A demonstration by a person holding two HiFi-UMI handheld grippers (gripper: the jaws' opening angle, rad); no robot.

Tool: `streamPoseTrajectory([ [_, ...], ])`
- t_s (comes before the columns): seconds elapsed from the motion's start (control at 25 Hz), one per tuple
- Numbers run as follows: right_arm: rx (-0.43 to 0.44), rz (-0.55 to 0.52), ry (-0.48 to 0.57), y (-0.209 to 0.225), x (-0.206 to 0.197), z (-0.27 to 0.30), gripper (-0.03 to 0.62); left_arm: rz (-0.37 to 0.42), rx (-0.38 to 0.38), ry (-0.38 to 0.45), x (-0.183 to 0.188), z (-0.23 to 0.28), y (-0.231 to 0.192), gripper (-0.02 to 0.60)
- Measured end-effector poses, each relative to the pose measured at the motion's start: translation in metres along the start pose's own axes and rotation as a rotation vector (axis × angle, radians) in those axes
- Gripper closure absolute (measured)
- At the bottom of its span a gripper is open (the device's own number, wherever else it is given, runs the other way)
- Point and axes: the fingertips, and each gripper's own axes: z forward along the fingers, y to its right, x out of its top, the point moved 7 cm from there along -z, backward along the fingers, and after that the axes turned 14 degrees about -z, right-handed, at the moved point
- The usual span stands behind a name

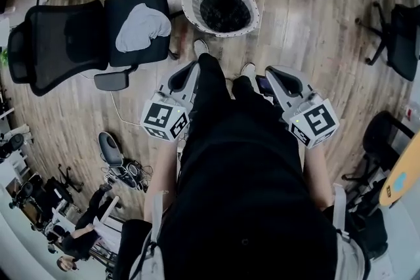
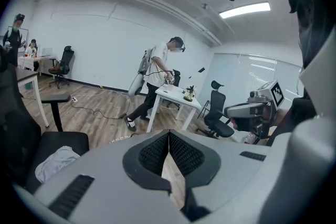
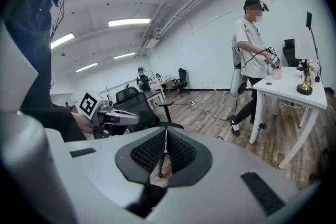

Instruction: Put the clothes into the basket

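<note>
Left tool (image 2: 169, 138), right tool (image 3: 166, 136) shut | cloth (image 2: 55, 161) — outside right gripper view

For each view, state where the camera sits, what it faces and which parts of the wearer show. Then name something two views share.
Head view: on the wearer's head, facing steeply down at the floor and basket; shows dark torso, legs, shoes, left claw, right claw.
Left gripper view: on the left claw, facing across the room along its shut jaws; shows torso at right.
Right gripper view: on the right claw, likewise, jaws shut; shows torso at left.
Shared: grey garment on the chair, head and left gripper views.
</note>
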Motion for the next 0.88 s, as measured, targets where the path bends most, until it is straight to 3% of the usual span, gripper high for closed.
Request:
streamPoseTrajectory([
  [0.2,0.017,-0.007,0.006,0.007,0.03,0.044,0.577,-0.024,-0.003,-0.013,0.028,0.007,-0.043,0.569],
  [0.56,0.042,-0.046,0.011,0.015,0.089,0.141,0.577,-0.046,0.046,0.034,0.082,0.005,-0.132,0.568],
  [0.88,0.064,-0.054,-0.018,0.001,0.12,0.21,0.577,-0.093,0.11,0.012,0.101,-0.009,-0.219,0.568],
])
